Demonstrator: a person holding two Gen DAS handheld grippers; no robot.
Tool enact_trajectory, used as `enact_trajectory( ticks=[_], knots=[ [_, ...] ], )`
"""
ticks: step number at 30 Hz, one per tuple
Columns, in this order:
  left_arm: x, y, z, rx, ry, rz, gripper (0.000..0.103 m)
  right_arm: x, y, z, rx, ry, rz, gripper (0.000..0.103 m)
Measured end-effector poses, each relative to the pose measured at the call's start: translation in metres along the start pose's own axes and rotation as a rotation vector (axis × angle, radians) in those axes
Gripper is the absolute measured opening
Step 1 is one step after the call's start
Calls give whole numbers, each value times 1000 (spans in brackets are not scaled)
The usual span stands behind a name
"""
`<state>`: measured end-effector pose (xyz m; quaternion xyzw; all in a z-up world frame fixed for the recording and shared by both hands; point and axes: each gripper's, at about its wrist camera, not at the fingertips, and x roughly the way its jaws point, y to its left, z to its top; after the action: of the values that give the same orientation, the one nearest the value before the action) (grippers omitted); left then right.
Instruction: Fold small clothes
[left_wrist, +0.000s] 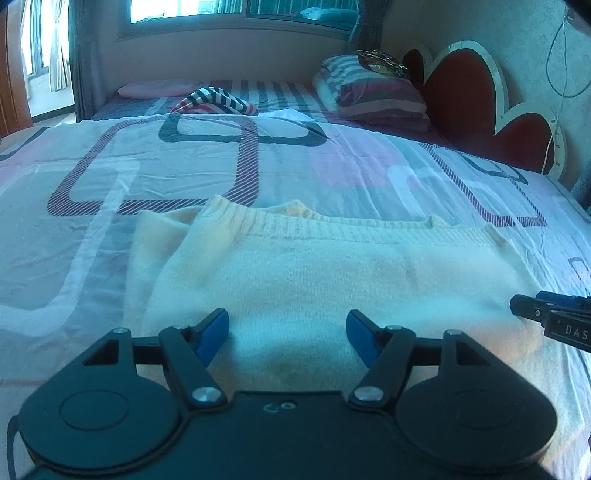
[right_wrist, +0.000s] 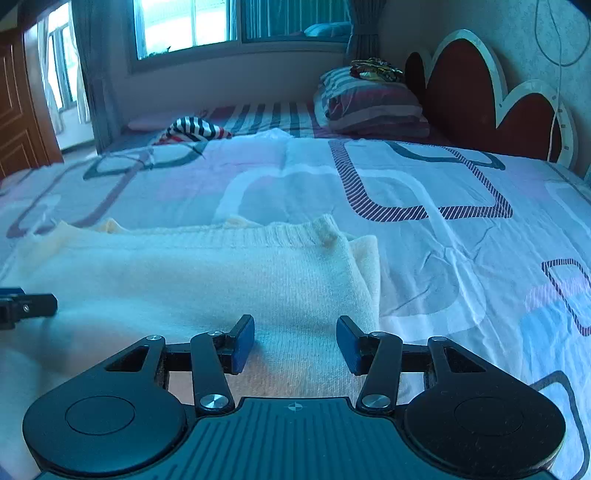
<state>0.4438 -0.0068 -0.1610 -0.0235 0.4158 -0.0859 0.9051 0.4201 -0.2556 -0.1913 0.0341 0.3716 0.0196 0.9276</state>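
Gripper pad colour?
Blue pads on both hand-held grippers; clearest in the right wrist view.

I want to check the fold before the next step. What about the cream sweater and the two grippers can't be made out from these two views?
- Cream sweater: its near hem, in both views, is hidden behind each gripper's body.
- Layers underneath: only a folded edge shows, so the sleeves' position is unclear.
- Right gripper in the left wrist view: cut off by the frame edge.
- Left gripper in the right wrist view: likewise cut off.
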Motion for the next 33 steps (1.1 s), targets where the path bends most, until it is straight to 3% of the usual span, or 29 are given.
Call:
enact_trajectory(
  ticks=[8, 11, 17, 27, 33],
  knots=[
    [-17, -22, -14, 51, 4, -47, 71, -30, 43, -6, -17, -32, 131, 50],
    [-11, -22, -25, 61, 33, -18, 71, -30, 60, -13, -46, -8, 157, 42],
    [-12, -11, -35, 51, 44, -8, 71, -14, 57, -33, -47, 63, 105, 41],
    [-36, -10, -47, -8, 70, -5, 72, -47, 63, -45, -54, 32, 138, 41],
    [-42, -12, -66, 37, 88, -4, 74, -47, 71, -64, -72, 77, 109, 41]
  ],
)
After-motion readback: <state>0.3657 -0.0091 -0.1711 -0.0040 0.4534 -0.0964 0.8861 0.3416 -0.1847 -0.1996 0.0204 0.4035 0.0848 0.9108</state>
